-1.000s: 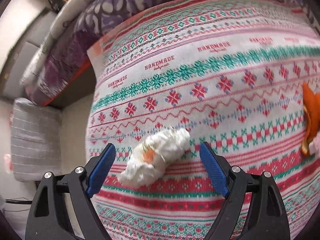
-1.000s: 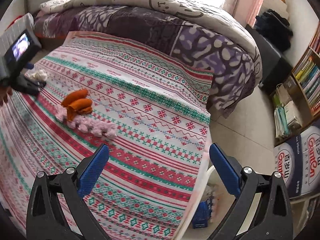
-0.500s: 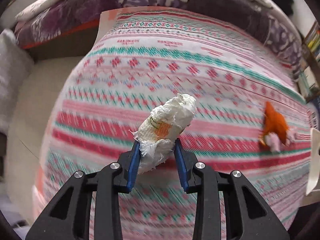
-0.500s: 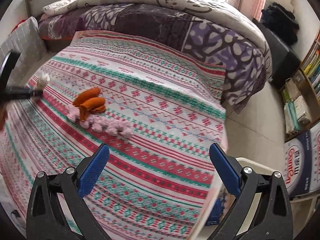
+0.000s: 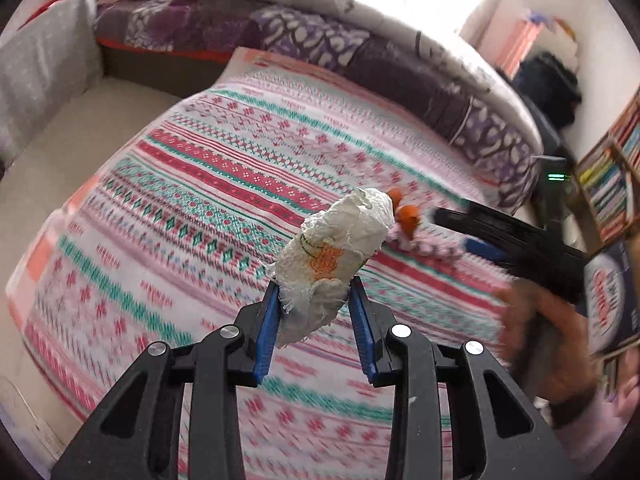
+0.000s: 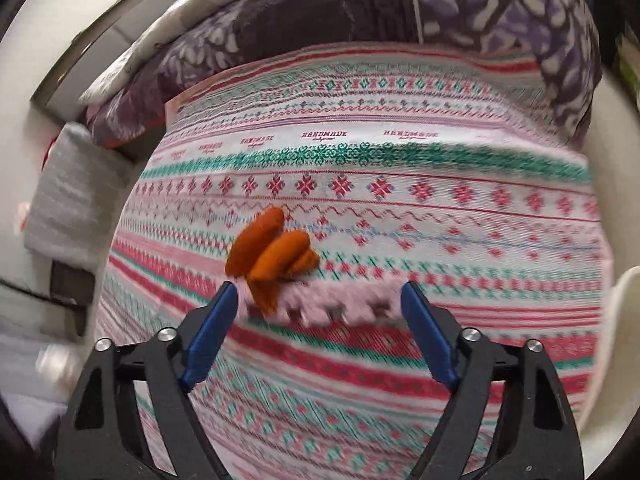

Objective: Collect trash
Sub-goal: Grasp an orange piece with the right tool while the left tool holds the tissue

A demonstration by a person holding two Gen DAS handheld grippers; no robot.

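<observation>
My left gripper (image 5: 316, 320) is shut on a crumpled white tissue wad (image 5: 336, 252) with an orange print and holds it above the patterned tablecloth (image 5: 192, 208). My right gripper (image 6: 320, 320) is open, its fingers on either side of a pink egg-tray strip (image 6: 332, 304) with orange peels (image 6: 272, 256) on its left end. The peels (image 5: 406, 216) and the right gripper also show in the left wrist view, beyond the wad.
A bed with a purple and white quilt (image 5: 360, 48) lies behind the table. A grey cushion (image 6: 72, 200) stands at the left. A bookshelf (image 5: 612, 184) stands at the right. A white container rim (image 6: 624, 320) shows past the table's right edge.
My left gripper shut on the tissue wad, lifted it and swung right. My right gripper moved down to the pink strip and orange peels, which now sit between its open fingers.
</observation>
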